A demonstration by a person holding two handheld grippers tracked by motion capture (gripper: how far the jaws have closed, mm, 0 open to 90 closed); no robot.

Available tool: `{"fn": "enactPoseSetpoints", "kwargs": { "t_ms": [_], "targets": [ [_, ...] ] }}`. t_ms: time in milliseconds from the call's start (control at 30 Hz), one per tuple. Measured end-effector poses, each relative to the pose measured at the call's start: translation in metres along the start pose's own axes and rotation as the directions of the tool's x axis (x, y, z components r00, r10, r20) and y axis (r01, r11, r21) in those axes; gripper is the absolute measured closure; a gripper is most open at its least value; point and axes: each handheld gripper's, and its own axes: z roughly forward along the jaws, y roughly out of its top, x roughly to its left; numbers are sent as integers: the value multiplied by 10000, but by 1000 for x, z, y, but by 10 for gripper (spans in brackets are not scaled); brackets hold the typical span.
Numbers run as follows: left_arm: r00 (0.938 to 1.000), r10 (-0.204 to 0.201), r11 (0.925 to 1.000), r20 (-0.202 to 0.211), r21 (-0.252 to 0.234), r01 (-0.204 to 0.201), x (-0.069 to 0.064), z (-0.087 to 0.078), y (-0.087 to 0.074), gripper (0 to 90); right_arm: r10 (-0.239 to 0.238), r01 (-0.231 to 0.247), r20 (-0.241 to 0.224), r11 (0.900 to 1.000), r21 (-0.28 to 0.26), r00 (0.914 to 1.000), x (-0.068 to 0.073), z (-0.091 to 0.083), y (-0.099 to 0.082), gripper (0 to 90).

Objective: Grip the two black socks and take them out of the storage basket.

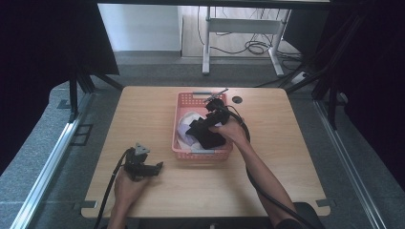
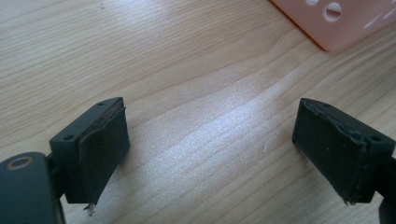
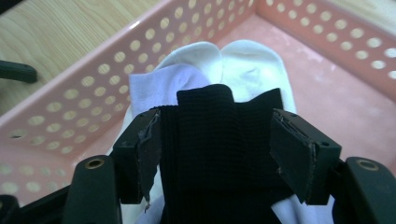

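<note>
Pink perforated plastic basket [image 1: 203, 151] sits at the surface's [image 1: 157, 105] twelve o'clock, the right gripper [image 1: 193, 130] dipping in. Left gripper [image 2: 212, 149] idles, jaws wide and empty. Right gripper view: jaws half-closed around a black ribbed sock [image 3: 215, 140] over white socks [image 3: 243, 65], probably not yet pinched. Next: squeeze, lift. No writing.

**A curtained recording bay in a lab**

A bare wooden table [image 1: 143, 186] stands on grey carpet, flanked by aluminium rails [image 1: 45, 167] at lower left and right. Black curtains [image 1: 43, 43] close both sides of the frame. At upper centre, a white desk frame [image 1: 239, 28] stands over loose cables [image 1: 258, 47] on the floor.
</note>
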Motion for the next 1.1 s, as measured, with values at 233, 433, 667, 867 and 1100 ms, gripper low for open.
{"fn": "enactPoseSetpoints", "kwargs": {
  "t_ms": [233,433,667,867,1100],
  "targets": [
    [10000,52,10000,-1,50,-52,0,0,0,104,159,-165,93,9970,757,9998,3,26,2,344],
    [10000,37,10000,2,39,-37,0,0,0,104,138,-200,469,9909,1333,9988,3,43,-3,475],
    [10000,38,10000,6,38,-38,0,0,0,104,26,-105,691,9933,1154,9976,3,41,-6,716],
    [10000,54,10000,-1,52,-54,0,0,0,104,-346,267,783,9947,988,9963,6,34,-4,755],
    [10000,52,10000,-2,46,-52,0,0,0,105,-233,222,470,9995,230,9986,7,13,3,755]
  ]
}}
